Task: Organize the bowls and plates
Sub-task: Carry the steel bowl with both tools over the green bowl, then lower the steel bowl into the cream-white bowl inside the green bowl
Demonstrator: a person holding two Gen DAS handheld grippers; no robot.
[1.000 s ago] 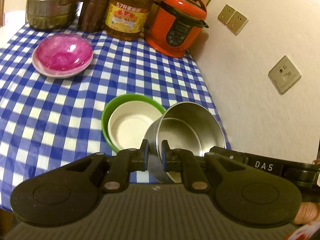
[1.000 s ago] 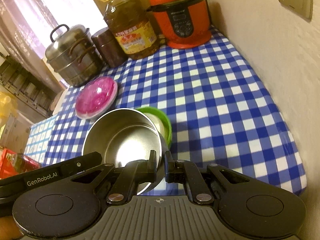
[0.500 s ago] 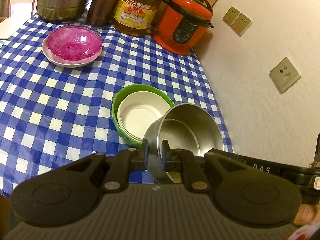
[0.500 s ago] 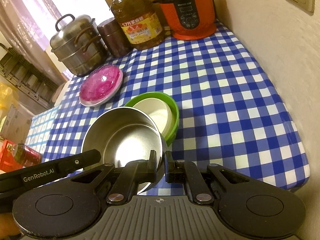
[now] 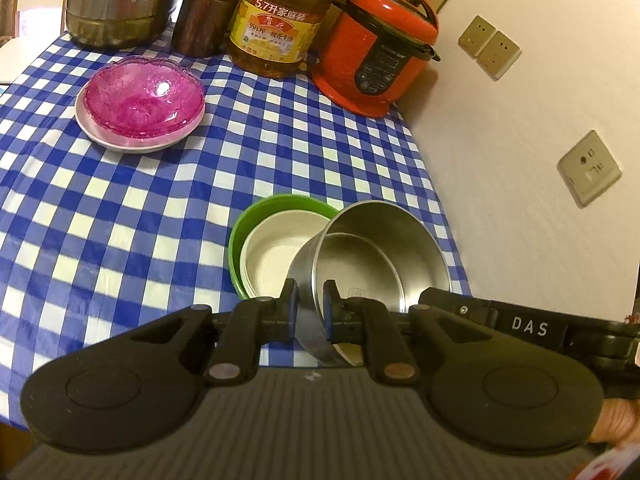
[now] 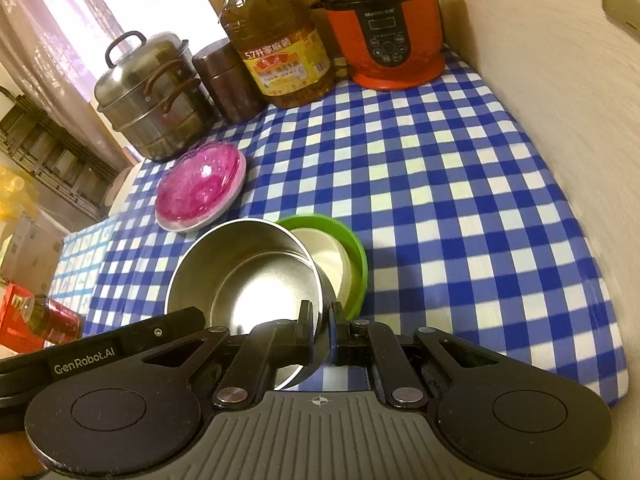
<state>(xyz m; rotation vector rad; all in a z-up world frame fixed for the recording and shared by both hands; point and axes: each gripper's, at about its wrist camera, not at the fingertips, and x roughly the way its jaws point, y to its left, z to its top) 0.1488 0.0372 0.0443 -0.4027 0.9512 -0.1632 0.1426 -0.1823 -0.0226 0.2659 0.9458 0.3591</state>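
The left gripper point(image 5: 307, 304) clamps the wall of a round stainless steel bowl point(image 5: 372, 256), tilted beside a cream bowl point(image 5: 276, 256) nested inside a green plastic bowl point(image 5: 280, 204).

Table point(image 5: 120, 240) under blue-and-white checked cloth, right edge along the wall. Back row, left to right: stacked steel steamer pot point(image 5: 116, 4), brown canister point(image 5: 208, 8), big oil bottle point(image 5: 280, 20) (yellow label), red electric cooker point(image 5: 376, 52). Mid-left: white plate point(image 5: 120, 144) carrying a pink glass bowl point(image 5: 144, 100). Near right edge: green bowl point(image 5: 256, 216) with a white bowl point(image 5: 276, 256) nested inside. Rest of cloth bare.
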